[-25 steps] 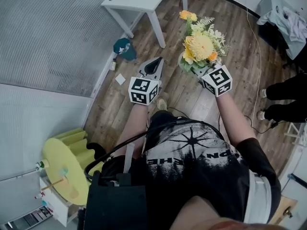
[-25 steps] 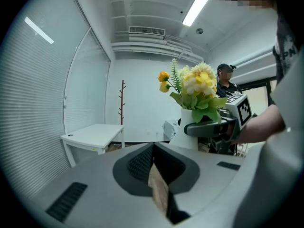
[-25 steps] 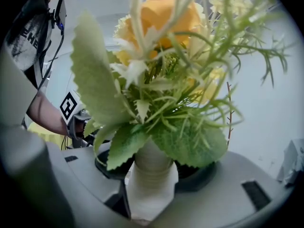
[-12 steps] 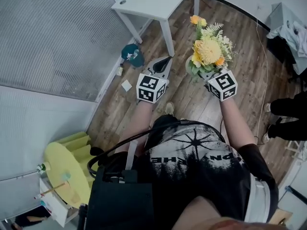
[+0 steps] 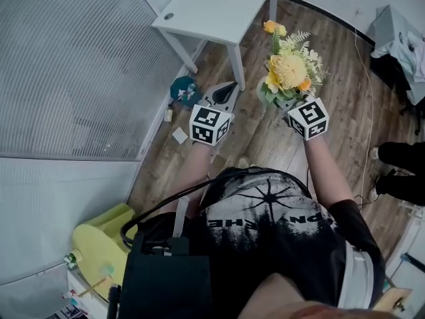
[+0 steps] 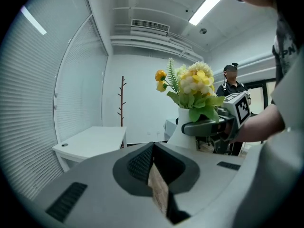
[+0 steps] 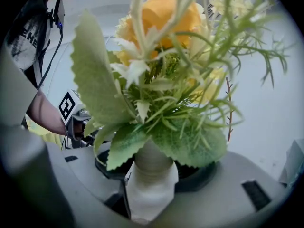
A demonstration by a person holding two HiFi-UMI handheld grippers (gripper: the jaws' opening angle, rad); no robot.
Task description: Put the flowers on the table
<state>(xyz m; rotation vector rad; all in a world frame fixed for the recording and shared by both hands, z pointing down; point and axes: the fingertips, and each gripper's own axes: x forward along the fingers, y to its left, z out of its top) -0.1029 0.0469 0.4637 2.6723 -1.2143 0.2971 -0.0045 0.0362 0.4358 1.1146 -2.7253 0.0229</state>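
- Wood-plank floor [image 5: 265, 138] fills the middle of the head view, with a ribbed grey wall [image 5: 73, 65] along its left side.
- One white table [image 5: 219, 8] stands at the far end, its top bare; three of its legs show.
- On the floor near the table's nearest leg lie one teal object [image 5: 184, 90] and one small white scrap [image 5: 179, 135].
- One yellow object [image 5: 99, 241] sits at the lower left, against the wall.
- A second person's dark legs [image 5: 402, 171] show at the right edge, beside a thin cable [image 5: 364, 111] trailing over the planks.
- One bare, branch-like coat stand [image 6: 122, 101] stands against the white back wall in the left gripper view.
- Two grippers are held out in front of the person.
- The left gripper [image 5: 226, 92] has its jaws pressed together with nothing between them.
- The right gripper [image 5: 282, 102] pinches the neck of one white vase [image 7: 151, 184].
- The flowers [image 5: 289, 68], one yellow and orange bunch with green leaves, stand upright in that vase, in the air above the floor, just short of the table's near edge and not on it.
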